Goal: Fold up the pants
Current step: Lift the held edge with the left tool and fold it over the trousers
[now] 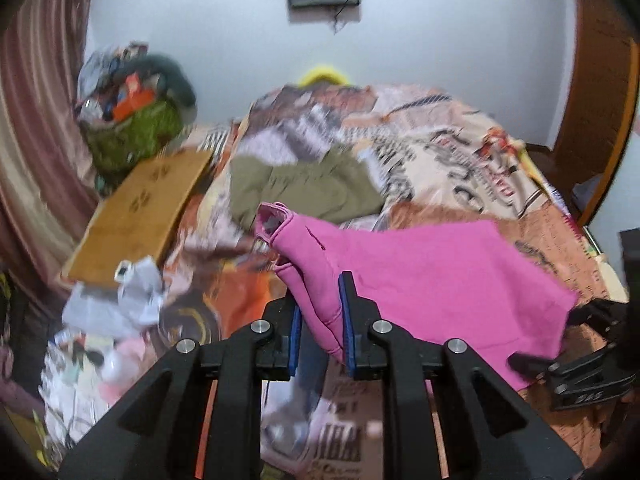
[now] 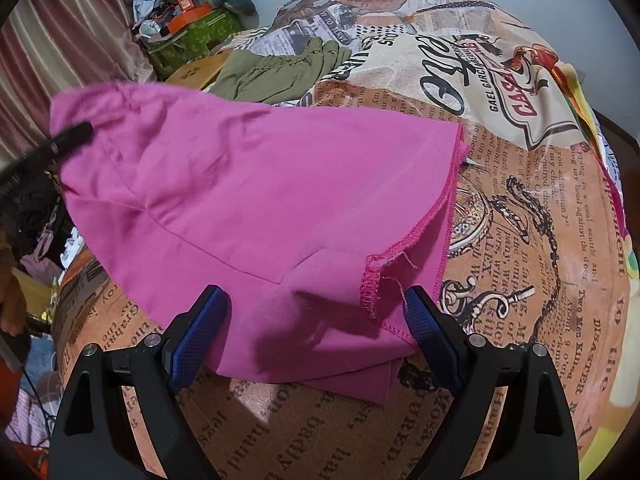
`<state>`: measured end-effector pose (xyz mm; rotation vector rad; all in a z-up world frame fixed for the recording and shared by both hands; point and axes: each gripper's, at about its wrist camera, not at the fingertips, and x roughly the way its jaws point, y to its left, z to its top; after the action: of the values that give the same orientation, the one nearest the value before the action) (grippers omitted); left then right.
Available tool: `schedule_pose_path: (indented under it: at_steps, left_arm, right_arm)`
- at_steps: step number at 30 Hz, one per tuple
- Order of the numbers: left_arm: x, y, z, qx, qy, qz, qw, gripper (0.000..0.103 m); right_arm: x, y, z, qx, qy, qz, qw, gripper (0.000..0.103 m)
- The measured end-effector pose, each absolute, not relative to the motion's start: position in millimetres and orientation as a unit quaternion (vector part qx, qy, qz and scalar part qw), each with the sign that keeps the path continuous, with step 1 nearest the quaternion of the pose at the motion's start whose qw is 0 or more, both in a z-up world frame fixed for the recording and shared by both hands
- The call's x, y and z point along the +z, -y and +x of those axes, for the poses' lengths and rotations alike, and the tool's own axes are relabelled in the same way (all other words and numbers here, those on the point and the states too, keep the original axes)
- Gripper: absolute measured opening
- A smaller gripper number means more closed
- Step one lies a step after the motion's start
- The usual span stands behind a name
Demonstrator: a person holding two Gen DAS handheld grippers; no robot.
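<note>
So the bed (image 2: 520, 208) with that newspaper-print cover takes up most of the room, and the pink pants (image 2: 248, 184) are spread across the near part of it. One end hangs up off the cover, pinched in the left claw (image 1: 320, 320); the other end lies flat in front of the right claw (image 2: 316, 332).

Biggest worry, I'd say: the left claw only has a thin bunched ridge of fabric between its blue pads, jaws nearly closed and tightening a bit more. If that fold slides out mid-lift, the whole raised end flops down crooked. Next risk is the far end. The right claw is wide open with nothing gripped, the cloth just lying between its fingers, so nothing pins that end and the lift could drag the pants sideways. Smaller thing: the olive garment (image 2: 280, 72) sits just beyond, and a sloppy swing could land pink on top of it.

The left camera shows the pinch itself, plus a cardboard sheet (image 1: 136, 216) and clutter beside the bed. The right camera shows the frayed stitched hem (image 2: 416, 236) and the layers already doubled underneath, which the left one misses.
</note>
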<state>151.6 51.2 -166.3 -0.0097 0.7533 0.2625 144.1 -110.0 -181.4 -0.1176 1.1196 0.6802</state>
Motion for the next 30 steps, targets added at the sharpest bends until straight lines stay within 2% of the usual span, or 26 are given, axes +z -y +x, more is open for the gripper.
schedule_pose_path:
  at_steps: [12,30]
  left_arm:
    - [-132.7,4.8,162.5,0.064,-0.322,0.072,0.942,0.017]
    - [-133.2,54.1,184.7,-0.001,-0.337,0.088,0.937,0.017]
  right_arm:
    - [-177.5,159.7,142.2,0.269,-0.519,-0.033,0.811,0.089]
    - [-180.5,198.6,142.3,0.241,-0.513,0.008,0.824,0.088]
